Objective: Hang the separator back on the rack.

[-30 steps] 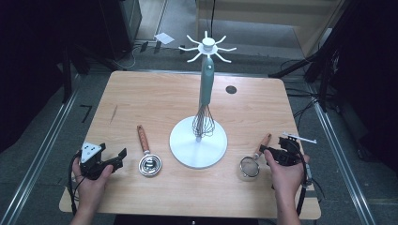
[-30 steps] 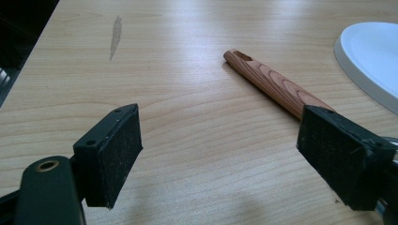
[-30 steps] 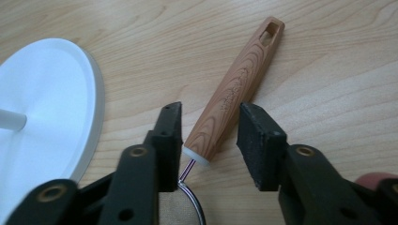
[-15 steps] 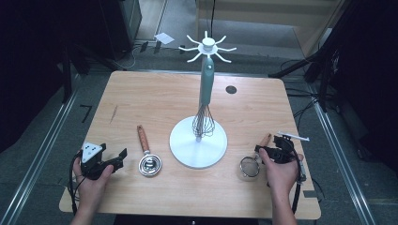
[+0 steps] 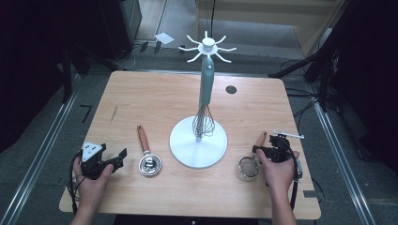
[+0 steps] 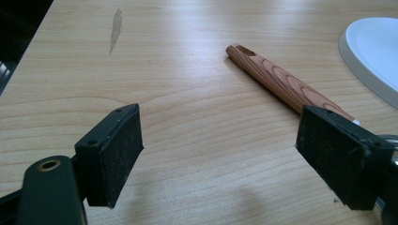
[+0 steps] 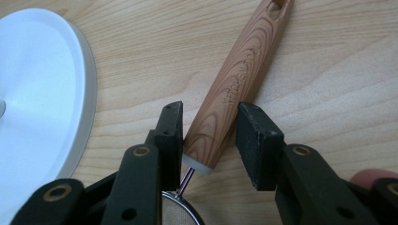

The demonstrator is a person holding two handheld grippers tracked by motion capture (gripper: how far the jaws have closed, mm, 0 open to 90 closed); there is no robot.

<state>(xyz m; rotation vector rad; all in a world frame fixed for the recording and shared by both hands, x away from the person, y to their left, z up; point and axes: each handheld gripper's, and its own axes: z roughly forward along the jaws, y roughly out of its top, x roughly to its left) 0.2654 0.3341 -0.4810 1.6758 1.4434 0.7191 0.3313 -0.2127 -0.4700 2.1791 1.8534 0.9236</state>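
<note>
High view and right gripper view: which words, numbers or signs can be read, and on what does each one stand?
"7": a mark on the floor beside the table.
Engraved lettering along the strainer's wooden handle: too faint and blurred to read.

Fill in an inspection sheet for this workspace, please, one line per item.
Surface: wooden table, with one dark streak and a round hole.
Job's things: small strainer with a wooden handle; white hook stand holding a whisk; small metal ladle lying flat.
Clutter: nothing seen.
Grippers: left gripper is open with nothing between the jaws. The right gripper has just been closing around the strainer handle; whether the pads press on it cannot be told.
Cables: one trails from each gripper.
Surroundings: grey floor, loose cables, a paper sheet.
</note>
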